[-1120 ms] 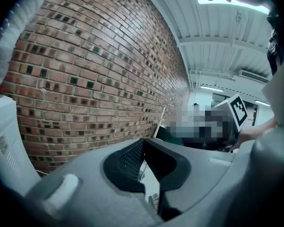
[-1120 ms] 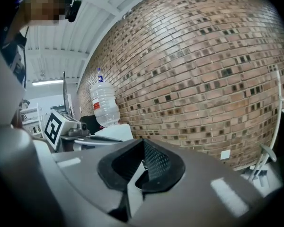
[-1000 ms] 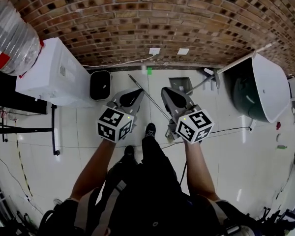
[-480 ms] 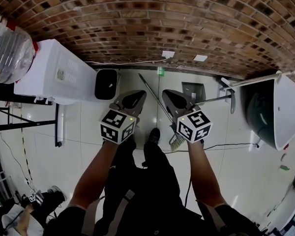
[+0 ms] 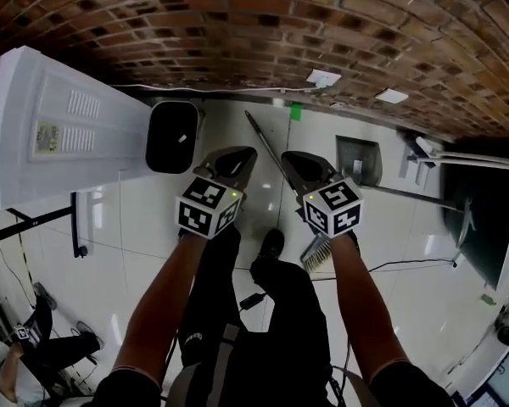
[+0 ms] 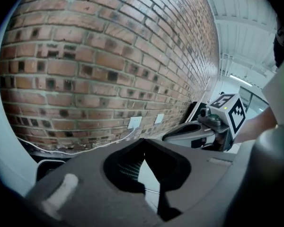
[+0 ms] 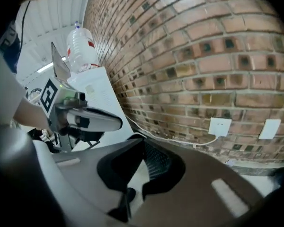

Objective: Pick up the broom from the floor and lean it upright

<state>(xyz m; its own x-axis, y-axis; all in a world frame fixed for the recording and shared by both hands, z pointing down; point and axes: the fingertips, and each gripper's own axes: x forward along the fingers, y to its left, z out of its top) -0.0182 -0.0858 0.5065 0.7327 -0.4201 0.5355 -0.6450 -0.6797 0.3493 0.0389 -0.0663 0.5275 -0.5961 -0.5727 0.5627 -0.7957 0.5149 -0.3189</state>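
The broom (image 5: 316,254) lies flat on the pale tiled floor (image 5: 144,227). Its bristles sit on the near right, close to the person's shoe (image 5: 271,244). Its thin handle (image 5: 261,136) runs away to the far left, toward the foot of the brick wall (image 5: 237,24). The middle of the handle is hidden under the right gripper (image 5: 286,156).

Both grippers hang above the floor on either side of the handle, and neither touches it. The left gripper (image 5: 249,152) has its jaws together with nothing between them, and so does the right one. Each gripper view shows the tips meeting in front of bare wall and floor.

Several things could go wrong from here. The jaws must part before they reach the handle, or the closed tips will only push it along the glossy tiles and make it roll or skid away. The handle is slim and lies flush with the floor, so a jaw may scrape the tile or pinch off-centre and let the stick twist out. A grip near one end would leave the long free end to swing. It could then strike the black bin (image 5: 171,136), the white cabinet (image 5: 59,134) on the left, or what looks like a dustpan (image 5: 358,159) on the far right. Once the broom is leaned upright, its foot could slide on the shiny floor and it could topple.
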